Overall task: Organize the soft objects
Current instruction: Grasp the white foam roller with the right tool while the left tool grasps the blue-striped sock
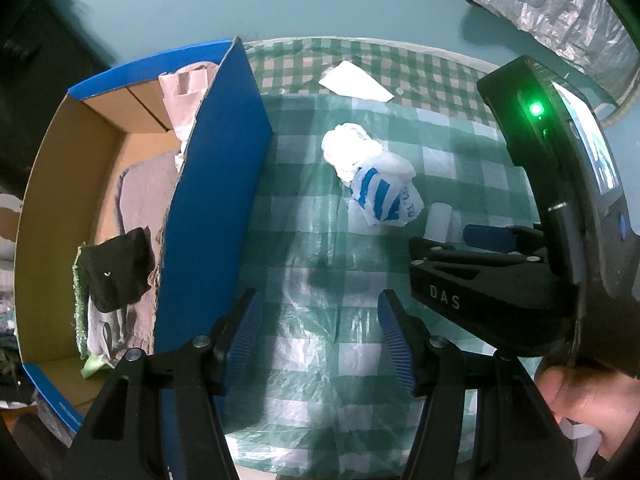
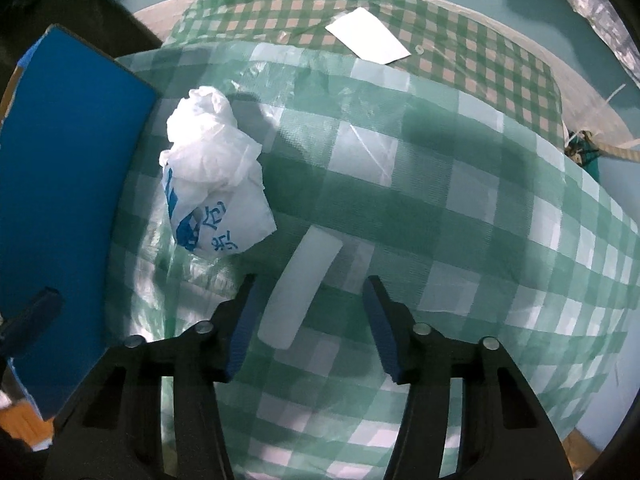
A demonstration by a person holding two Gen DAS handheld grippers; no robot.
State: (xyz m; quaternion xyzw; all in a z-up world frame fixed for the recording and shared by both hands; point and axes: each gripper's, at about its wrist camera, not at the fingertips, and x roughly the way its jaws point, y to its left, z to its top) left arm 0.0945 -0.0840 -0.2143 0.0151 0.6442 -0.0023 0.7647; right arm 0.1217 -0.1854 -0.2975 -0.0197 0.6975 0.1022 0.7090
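The white foam strip (image 2: pixel 300 288) lies on my green checked cloth (image 2: pixel 460 208), between the fingers of my right gripper (image 2: pixel 310 322), which are spread and not pressing it. Just beside it sits the crumpled white-and-blue plastic bag (image 2: pixel 216 184). My left gripper (image 1: pixel 320 336) hangs released over bare cloth, beside the blue cardboard box (image 1: pixel 216 200) already holding rags and a black cloth (image 1: pixel 120 272).

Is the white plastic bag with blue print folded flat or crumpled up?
Crumpled. The plastic bag sits bunched in a wrinkled lump on the checked cloth.
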